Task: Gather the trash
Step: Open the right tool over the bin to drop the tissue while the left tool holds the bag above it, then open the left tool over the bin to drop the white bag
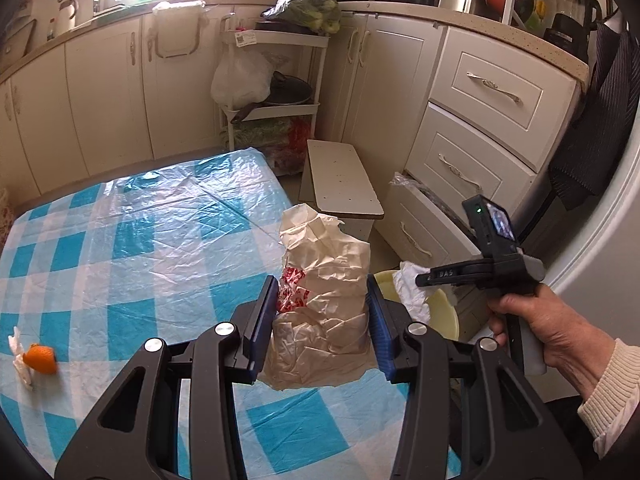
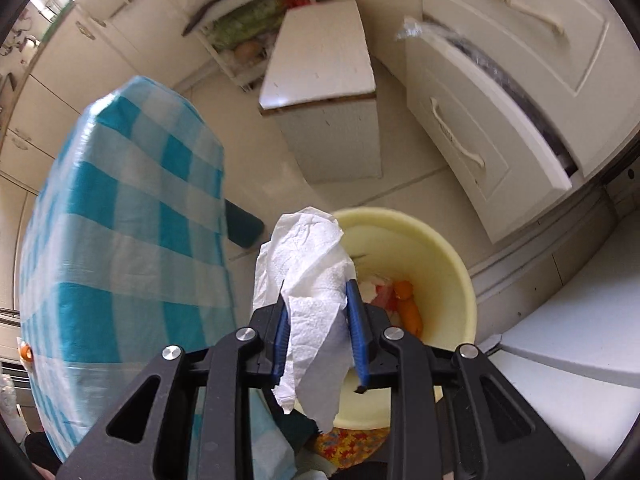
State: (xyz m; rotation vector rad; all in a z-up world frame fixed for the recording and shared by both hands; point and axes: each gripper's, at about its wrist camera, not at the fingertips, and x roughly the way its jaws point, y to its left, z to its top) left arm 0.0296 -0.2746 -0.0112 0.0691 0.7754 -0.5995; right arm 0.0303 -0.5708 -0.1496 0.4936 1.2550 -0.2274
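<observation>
My left gripper [image 1: 322,300] is shut on a crumpled beige paper bag [image 1: 324,296] with red print, held above the blue-checked table [image 1: 140,240]. My right gripper [image 2: 316,300] is shut on a crumpled white paper towel [image 2: 308,264] and holds it over the yellow bin [image 2: 452,264] on the floor. The bin holds orange peel [image 2: 410,306] and other scraps. In the left wrist view the right gripper [image 1: 424,280] with the towel [image 1: 408,284] hangs above the bin [image 1: 444,312]. An orange peel [image 1: 39,358] and a white scrap [image 1: 20,356] lie at the table's left edge.
A white stool [image 1: 340,180] stands on the floor beyond the table. Cream cabinets have an open bottom drawer [image 1: 424,216] by the bin. A white rack [image 1: 272,92] with bags and a pan stands in the corner.
</observation>
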